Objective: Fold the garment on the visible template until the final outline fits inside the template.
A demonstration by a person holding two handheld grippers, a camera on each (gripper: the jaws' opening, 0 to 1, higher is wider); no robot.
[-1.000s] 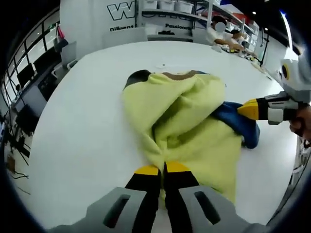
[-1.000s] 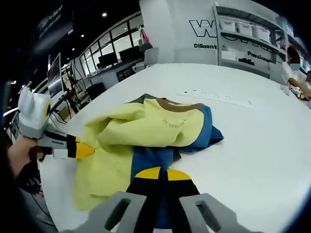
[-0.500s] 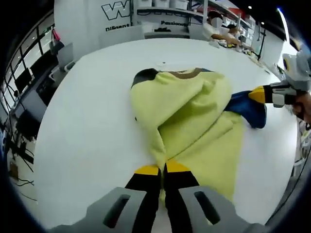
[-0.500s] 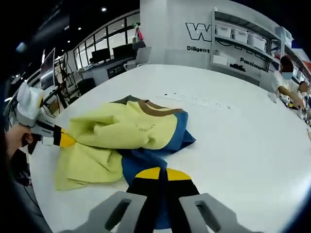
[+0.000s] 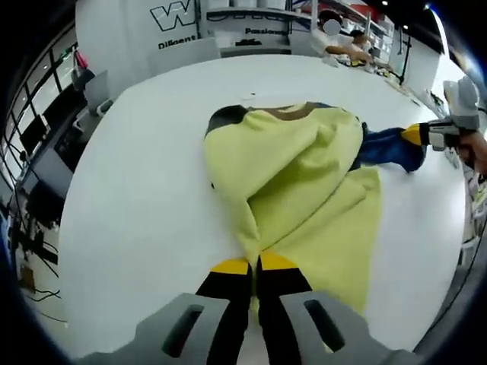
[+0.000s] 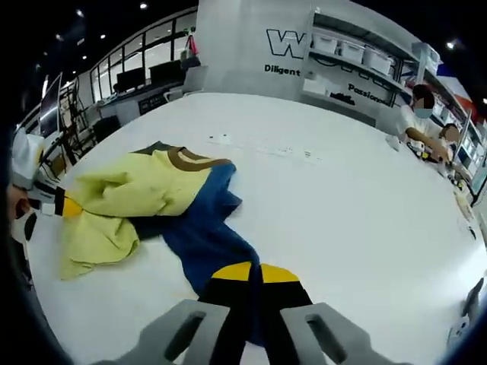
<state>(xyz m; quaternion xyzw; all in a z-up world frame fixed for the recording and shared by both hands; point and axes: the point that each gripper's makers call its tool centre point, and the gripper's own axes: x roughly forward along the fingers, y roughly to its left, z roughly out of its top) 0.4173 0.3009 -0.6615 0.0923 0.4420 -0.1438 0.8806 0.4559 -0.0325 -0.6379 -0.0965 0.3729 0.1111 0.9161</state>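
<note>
My left gripper (image 5: 255,266) pinches the yellow side of the garment (image 5: 297,182). My right gripper (image 6: 249,272) pinches its blue side on the white tabletop (image 6: 358,205).

Bare white table (image 6: 365,198) lies open around the garment (image 6: 152,201).

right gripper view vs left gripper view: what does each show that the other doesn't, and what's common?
Right gripper view alone: how far the blue part runs, from the brown collar down to the right gripper, plus a row of small marks on the table.

Left gripper view alone: the yellow fabric draped in a ridge up to the left gripper, with a dark patch beside the collar.

Both: the yellow-and-blue garment on the white table, each gripper shut on cloth, shelving and wall lettering behind.
</note>
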